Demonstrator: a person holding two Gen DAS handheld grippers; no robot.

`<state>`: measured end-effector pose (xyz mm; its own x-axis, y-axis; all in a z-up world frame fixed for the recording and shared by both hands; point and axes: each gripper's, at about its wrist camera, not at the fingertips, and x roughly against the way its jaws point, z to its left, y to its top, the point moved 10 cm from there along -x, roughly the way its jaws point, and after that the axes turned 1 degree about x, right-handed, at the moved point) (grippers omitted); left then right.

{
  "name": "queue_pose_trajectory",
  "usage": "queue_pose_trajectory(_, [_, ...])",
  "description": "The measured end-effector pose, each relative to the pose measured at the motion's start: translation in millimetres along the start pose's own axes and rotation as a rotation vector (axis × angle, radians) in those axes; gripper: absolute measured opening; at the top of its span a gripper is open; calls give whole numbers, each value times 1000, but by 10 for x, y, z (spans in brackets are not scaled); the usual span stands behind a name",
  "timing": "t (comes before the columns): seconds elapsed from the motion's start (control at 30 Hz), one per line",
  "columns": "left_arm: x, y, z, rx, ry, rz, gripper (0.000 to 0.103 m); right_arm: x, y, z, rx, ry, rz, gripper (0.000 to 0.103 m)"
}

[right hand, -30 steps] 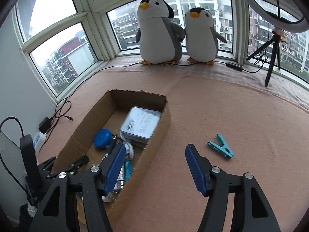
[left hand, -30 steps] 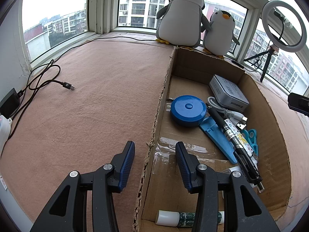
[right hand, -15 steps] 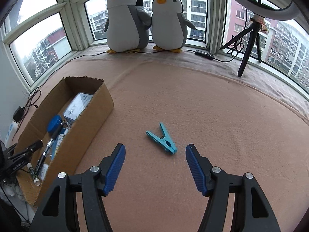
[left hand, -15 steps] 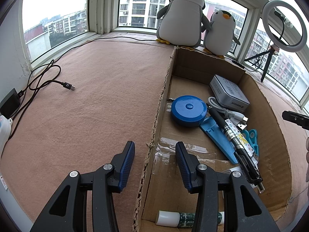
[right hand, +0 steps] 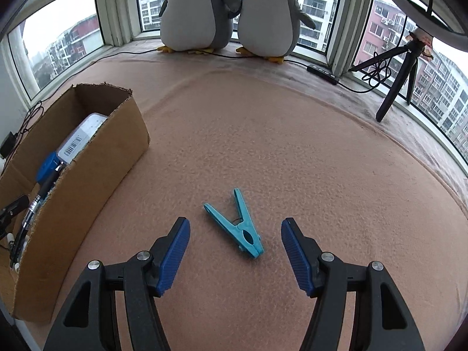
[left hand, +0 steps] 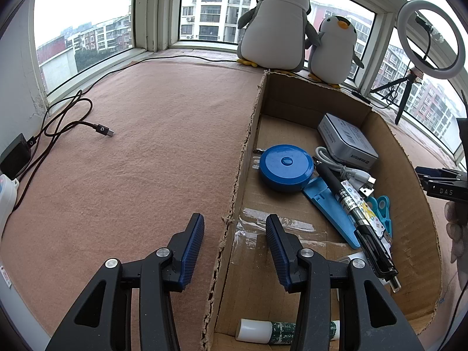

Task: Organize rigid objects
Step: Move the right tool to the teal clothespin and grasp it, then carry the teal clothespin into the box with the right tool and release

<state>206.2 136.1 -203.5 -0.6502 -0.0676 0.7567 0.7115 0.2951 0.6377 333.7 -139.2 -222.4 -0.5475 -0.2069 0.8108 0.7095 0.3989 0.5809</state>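
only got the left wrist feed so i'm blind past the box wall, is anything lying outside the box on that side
Observer: Yes, a teal clothespin lies on the pink cloth, to the right of the cardboard box.
Operator: is it grabbed yet
Observer: No. The right gripper hovers with open jaws either side of it, not touching.
Operator: which way does it point
Observer: Closed tip toward the gripper, spread handles toward the penguins.

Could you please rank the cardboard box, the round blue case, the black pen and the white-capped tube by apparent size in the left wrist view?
1. cardboard box
2. black pen, longest of the contents
3. round blue case, shorter but broader, so close to the pen
4. white-capped tube, partly hidden behind the left gripper, so unsure
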Motion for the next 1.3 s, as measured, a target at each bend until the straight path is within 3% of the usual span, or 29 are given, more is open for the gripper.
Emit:
queue_pose_trajectory(0.2, [0,-1,-3,0,0,0,48,-77,-4,-15,-31,13,17,59])
queue_pose_trajectory(0.37, [0,-2,-5,0,1,0,48,-97,14,-22,-43,20,24,51])
queue_pose_trajectory(0.7, [1,-2,-5,0,1,0,48,-65,-4,16,-74,30,24,17])
queue_pose_trajectory(1.0, [0,-2,-5,0,0,0,48,105,-136,40,-144,27,-30,17])
queue_pose_trajectory(1.3, [0,-2,-7,0,1,-1,48,768,-116,373,-186,106,-165,17])
